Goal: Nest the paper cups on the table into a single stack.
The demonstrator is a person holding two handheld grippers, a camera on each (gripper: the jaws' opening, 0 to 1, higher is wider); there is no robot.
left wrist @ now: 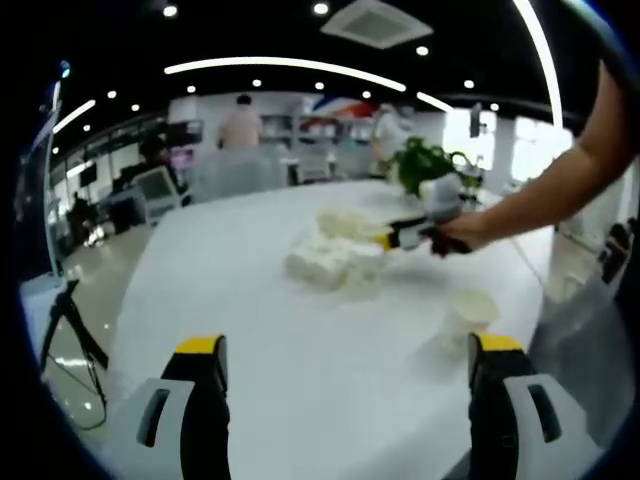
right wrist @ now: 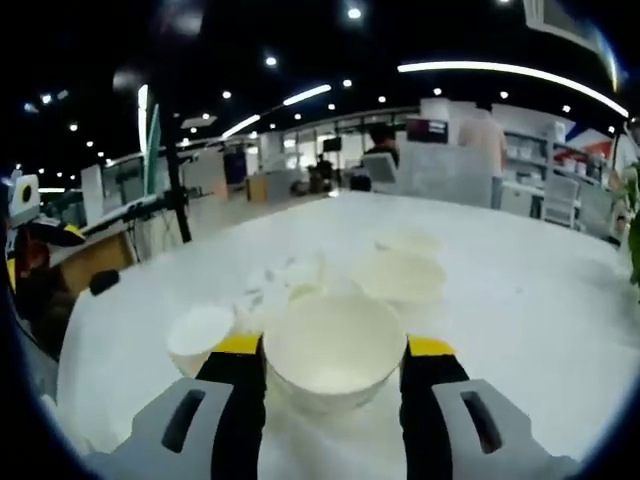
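Several white paper cups (left wrist: 335, 258) lie in a cluster mid-table in the left gripper view, and a single cup (left wrist: 470, 310) stands apart, nearer, on the right. My left gripper (left wrist: 348, 352) is open above the near table with nothing between its jaws. A person's hand holds the right gripper (left wrist: 405, 236) at the cluster's far right side. In the right gripper view, my right gripper (right wrist: 335, 350) is shut on an upright paper cup (right wrist: 335, 365), its mouth facing the camera. Another cup (right wrist: 200, 335) stands just left of it, and more cups (right wrist: 400, 275) lie beyond.
The white table (left wrist: 260, 330) is large and oval. A potted green plant (left wrist: 430, 170) stands at its far right. A tripod (left wrist: 70, 330) stands off the left edge. Desks, monitors and people are in the background.
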